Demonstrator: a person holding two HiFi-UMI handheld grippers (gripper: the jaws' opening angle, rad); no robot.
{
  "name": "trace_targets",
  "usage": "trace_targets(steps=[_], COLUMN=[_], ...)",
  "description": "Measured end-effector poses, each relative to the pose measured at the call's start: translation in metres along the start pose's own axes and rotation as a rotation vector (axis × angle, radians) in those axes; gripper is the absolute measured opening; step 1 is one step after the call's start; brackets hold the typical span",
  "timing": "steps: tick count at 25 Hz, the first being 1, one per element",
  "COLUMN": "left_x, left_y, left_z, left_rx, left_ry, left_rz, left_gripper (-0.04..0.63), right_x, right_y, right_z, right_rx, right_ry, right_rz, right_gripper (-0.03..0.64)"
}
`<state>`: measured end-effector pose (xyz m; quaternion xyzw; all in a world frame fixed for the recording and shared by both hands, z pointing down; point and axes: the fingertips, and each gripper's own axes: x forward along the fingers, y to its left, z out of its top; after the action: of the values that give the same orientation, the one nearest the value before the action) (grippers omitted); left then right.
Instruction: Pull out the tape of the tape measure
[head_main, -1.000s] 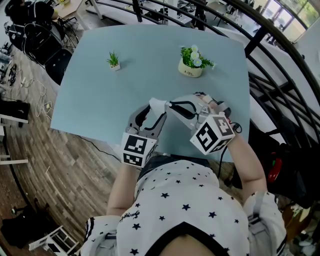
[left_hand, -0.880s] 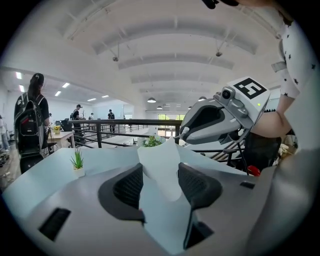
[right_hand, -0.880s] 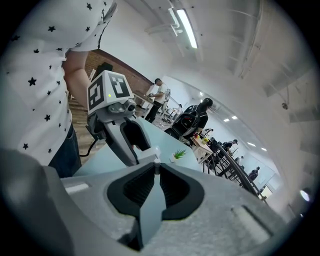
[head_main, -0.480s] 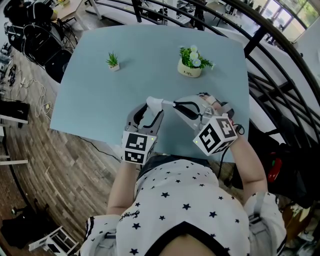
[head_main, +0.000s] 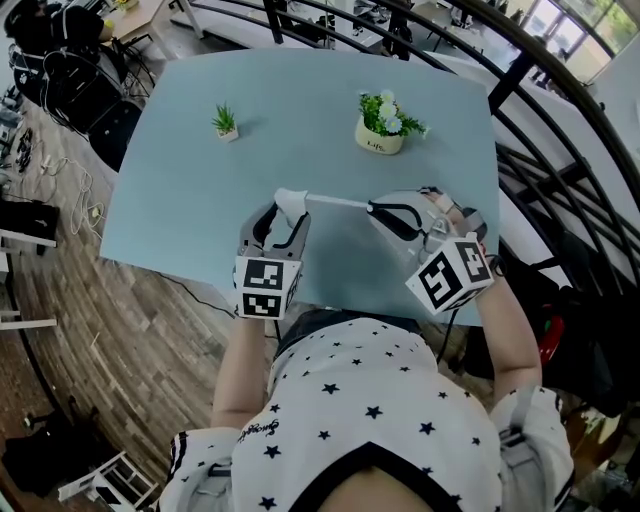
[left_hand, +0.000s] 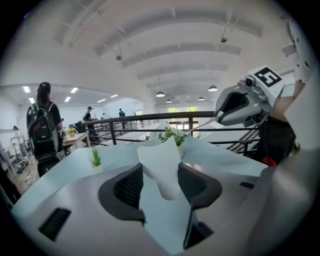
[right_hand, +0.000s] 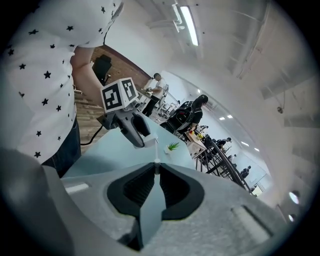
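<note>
Head view, from nearest outward: a star-spotted shirt (head_main: 370, 400) fills the bottom, and just beyond it both claws hang above the near edge of the pale blue table (head_main: 300, 110). The left gripper (head_main: 287, 208), over the near-left part of that table, has its jaws clamped on the white tape measure case (left_hand: 161, 165), which stands wedged between the dark pads with its pointed top poking up. From the case a thin strip of tape (head_main: 338, 202) runs straight across above the table's near side to the right gripper (head_main: 375, 208), whose jaws are pinched almost together on the tape's tip; the right gripper view shows the tip nipped at the very front of the pads. The two grippers sit apart, the tape drawn taut between them. Farther back on the table stand a white flower pot (head_main: 381, 135) towards its far right and a small plant (head_main: 227, 122) towards its far left. Past the table's right edge runs a dark railing (head_main: 560, 100).
</note>
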<state>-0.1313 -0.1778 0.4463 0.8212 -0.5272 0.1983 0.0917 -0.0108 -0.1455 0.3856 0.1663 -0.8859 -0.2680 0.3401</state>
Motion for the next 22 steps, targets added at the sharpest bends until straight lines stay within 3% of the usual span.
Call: trace_targets(steps=[8, 22], left_x=[-0.003, -0.003], left_y=[0.02, 0.037], left_z=[-0.009, -0.018], left_rx=[-0.041, -0.032], left_ry=[0.009, 0.037], left_rz=[0.06, 0.125], left_gripper=[0.216, 0.215], right_x=[-0.023, -0.064], right_y=[-0.007, -0.021], right_z=[-0.02, -0.069], right_rx=[0.06, 0.095], right_ry=[0.032, 0.167], right_rz=[-0.035, -0.104], right_gripper=[0.041, 0.04])
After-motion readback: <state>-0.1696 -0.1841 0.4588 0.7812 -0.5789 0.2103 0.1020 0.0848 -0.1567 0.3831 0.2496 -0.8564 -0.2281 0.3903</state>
